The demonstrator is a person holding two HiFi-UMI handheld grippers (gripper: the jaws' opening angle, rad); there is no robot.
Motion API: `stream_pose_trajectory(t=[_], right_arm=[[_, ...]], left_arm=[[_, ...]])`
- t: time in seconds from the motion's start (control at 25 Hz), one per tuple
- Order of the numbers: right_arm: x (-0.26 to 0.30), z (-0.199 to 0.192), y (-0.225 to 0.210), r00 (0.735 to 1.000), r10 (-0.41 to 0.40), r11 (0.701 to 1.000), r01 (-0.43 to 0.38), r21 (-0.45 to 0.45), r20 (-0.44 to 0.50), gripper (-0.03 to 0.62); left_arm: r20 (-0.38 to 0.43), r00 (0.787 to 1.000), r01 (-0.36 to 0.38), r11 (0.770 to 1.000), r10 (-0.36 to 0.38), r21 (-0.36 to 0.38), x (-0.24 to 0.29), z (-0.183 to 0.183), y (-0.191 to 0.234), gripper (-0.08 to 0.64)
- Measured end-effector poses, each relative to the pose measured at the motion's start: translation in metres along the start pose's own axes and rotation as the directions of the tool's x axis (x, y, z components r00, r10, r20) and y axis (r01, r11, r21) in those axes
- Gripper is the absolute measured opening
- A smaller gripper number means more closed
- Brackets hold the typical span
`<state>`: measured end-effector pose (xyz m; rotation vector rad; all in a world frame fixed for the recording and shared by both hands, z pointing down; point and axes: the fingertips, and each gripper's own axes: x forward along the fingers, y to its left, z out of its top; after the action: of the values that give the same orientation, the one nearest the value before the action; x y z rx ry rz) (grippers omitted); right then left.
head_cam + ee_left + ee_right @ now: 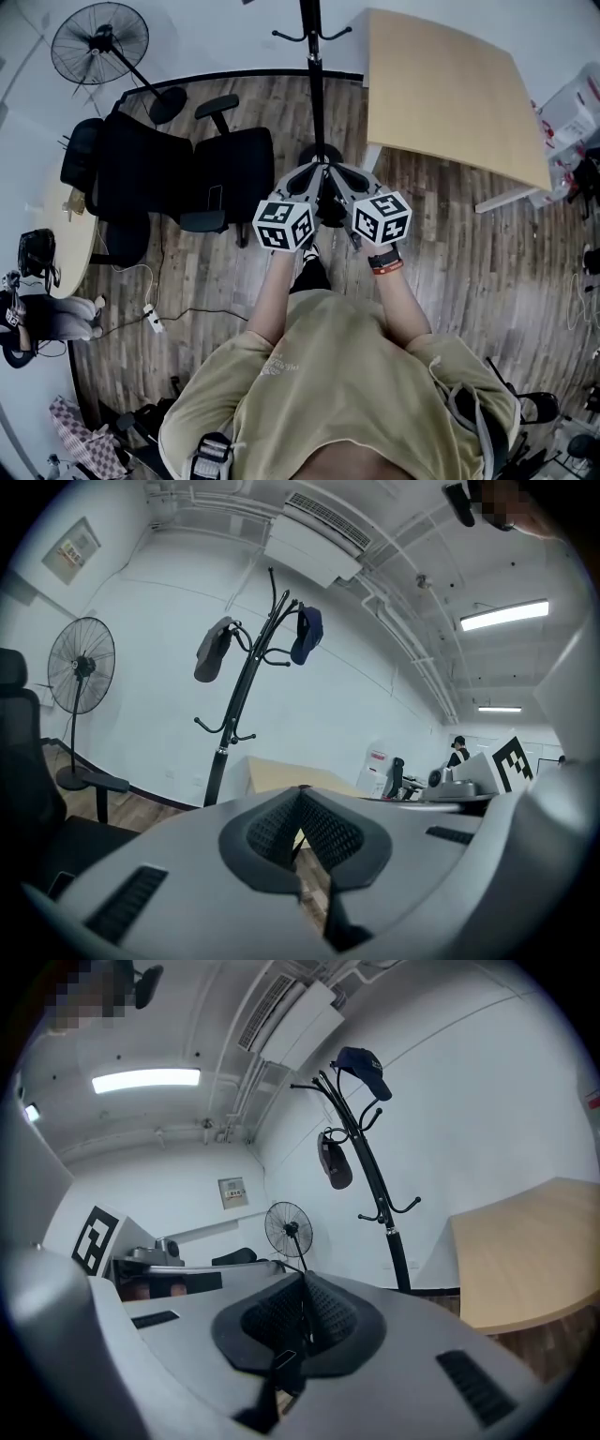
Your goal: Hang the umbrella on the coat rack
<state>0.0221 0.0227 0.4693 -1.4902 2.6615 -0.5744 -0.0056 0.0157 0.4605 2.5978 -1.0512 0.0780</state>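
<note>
The black coat rack (316, 84) stands straight ahead, its pole (234, 705) left of centre in the left gripper view and its pole (370, 1176) right of centre in the right gripper view. A black umbrella (324, 212) hangs low between my two grippers, mostly hidden by them. My left gripper (312, 172) and right gripper (330, 172) point at the rack's base with their tips almost touching. The right gripper (304, 1277) is shut on a thin black strap with a buckle (286, 1361). The left gripper (300, 791) is shut at its tips, with a dark strip (342, 928) hanging below them.
A grey cap (214, 649) and a blue cap (307, 635) hang on the rack's upper hooks. A wooden table (450, 94) stands right of the rack. Black office chairs (169, 173) and a standing fan (100, 42) are on the left. A cable and power strip (150, 319) lie on the floor.
</note>
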Motion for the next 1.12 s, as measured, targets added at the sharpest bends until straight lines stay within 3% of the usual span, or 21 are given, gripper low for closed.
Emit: stream_pose_trajectory(t=[0.52, 0.88, 1.12], right_arm=[[0.125, 0.055, -0.043, 0.998, -0.049, 0.998, 0.051, -0.036, 0.046, 0.02], [0.166, 0.07, -0.091, 0.995, -0.103, 0.995, 0.103, 0.004, 0.017, 0.02], [0.198, 0.076, -0.117, 0.997, -0.072, 0.997, 0.072, 0.033, 0.002, 0.02]], left_arm=[[0.014, 0.997, 0.079, 0.997, -0.079, 0.001, 0.071, 0.062, 0.1, 0.023], [-0.027, 0.992, 0.124, 0.992, -0.125, -0.017, 0.13, 0.074, 0.129, 0.023], [-0.041, 0.994, 0.105, 0.994, -0.106, -0.014, 0.162, 0.08, 0.154, 0.023]])
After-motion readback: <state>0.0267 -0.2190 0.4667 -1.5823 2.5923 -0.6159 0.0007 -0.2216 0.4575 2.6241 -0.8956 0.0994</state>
